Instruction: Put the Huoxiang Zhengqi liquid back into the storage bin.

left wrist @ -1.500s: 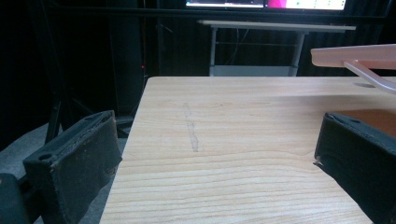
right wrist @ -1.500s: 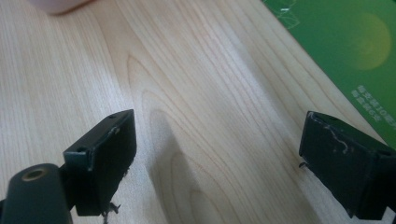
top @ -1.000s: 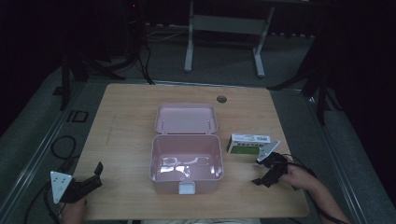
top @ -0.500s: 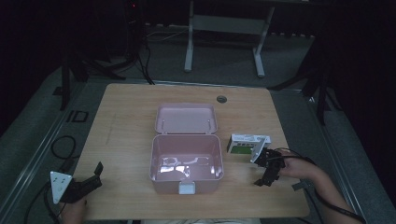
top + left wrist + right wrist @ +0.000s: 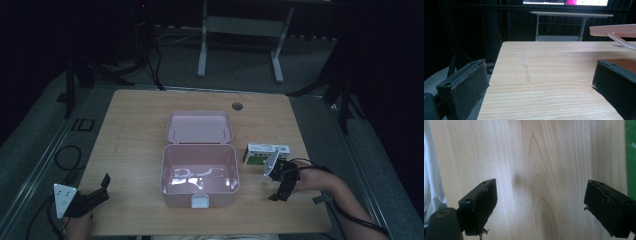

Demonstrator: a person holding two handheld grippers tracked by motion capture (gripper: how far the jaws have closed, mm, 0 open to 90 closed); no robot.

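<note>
The right gripper [image 5: 280, 187] hung with jaws spread wide and empty over bare worktop [image 5: 135, 130], the small carton [image 5: 266, 154] lying flat just beyond it, right of the open pink box [image 5: 199, 172]. The left gripper [image 5: 92, 195] rested released at the near left corner. The carton looked light, stiff and crushable, best pinched across its narrow sides; its green-and-white print was too small to read.
</note>
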